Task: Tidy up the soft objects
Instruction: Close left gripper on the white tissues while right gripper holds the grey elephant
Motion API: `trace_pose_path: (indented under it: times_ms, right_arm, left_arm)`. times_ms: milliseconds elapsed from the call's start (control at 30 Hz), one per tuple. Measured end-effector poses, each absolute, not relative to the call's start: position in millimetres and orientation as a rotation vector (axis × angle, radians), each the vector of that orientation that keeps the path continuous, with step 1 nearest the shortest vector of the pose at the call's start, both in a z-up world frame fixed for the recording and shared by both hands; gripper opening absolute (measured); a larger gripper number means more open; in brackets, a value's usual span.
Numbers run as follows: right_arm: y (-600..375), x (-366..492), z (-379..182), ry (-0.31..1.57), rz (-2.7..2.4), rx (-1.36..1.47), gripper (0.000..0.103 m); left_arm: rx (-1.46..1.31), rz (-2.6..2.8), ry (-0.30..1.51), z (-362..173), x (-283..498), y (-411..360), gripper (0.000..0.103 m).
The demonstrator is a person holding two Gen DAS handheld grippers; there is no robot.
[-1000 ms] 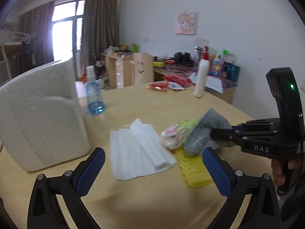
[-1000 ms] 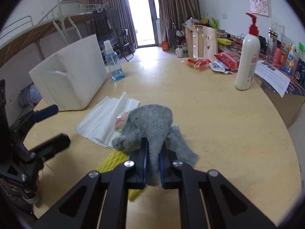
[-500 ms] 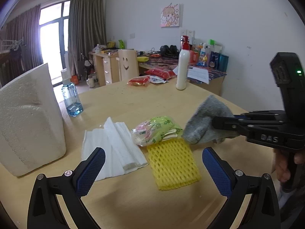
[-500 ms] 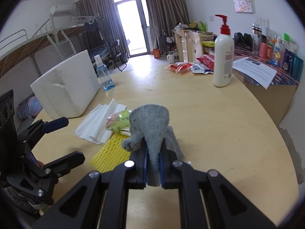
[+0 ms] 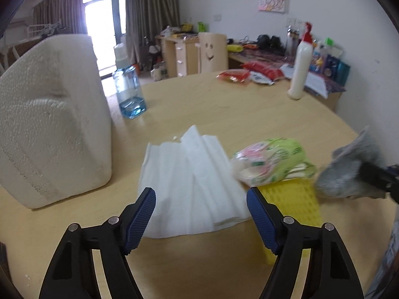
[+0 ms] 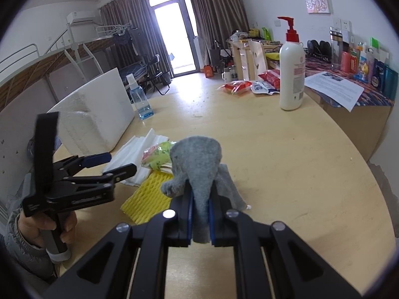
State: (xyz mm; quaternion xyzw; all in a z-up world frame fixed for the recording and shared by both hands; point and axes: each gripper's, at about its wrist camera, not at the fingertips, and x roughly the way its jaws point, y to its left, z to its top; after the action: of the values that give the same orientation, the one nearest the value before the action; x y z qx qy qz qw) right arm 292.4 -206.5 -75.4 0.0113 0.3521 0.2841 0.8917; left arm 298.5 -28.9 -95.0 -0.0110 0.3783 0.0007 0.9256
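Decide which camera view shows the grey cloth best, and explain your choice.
The right wrist view: the grey cloth sits centre frame, sharp, pinched by the right gripper. In the left wrist view the grey cloth appears only at the right edge, blurred and partly hidden by the fingers holding it.

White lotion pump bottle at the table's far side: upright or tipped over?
Upright: the lotion bottle stands on its base on the table, red pump on top.
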Motion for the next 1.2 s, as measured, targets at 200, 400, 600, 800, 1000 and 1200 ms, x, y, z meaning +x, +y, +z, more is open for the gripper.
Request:
trace_pose_path:
  times_ms: [200, 400, 600, 800, 1000, 1200]
  right_arm:
    - [-208, 291, -75, 0.727, 0.595, 0.033, 0.013]
    - [-209, 286, -73, 0.723, 0.590, 0.038, 0.013]
    - [-210, 279, -68, 0.706, 0.586, 0.041, 0.013]
    - [-214, 273, -64, 0.681, 0.581, 0.060, 0.013]
    - [-216, 262, -50, 0.628, 0.575, 0.074, 0.013]
    - [-213, 248, -30, 0.547, 0.578, 0.072, 0.013]
  left_arm:
    - [-0.012, 0.071, 0.849, -106, 309, -22, 0.063]
    - [-0.021, 0.069, 0.884, -114, 311, -19, 0.027]
    - [-0.009, 0.040, 0.880, -113, 308, -23, 0.008]
    - [-0.001, 0.008, 0.806, -95, 298, -24, 0.008]
    - [0.019, 0.009, 0.643, -55, 264, -23, 0.008]
    - [0.040, -0.054, 0.525, -20, 229, -24, 0.008]
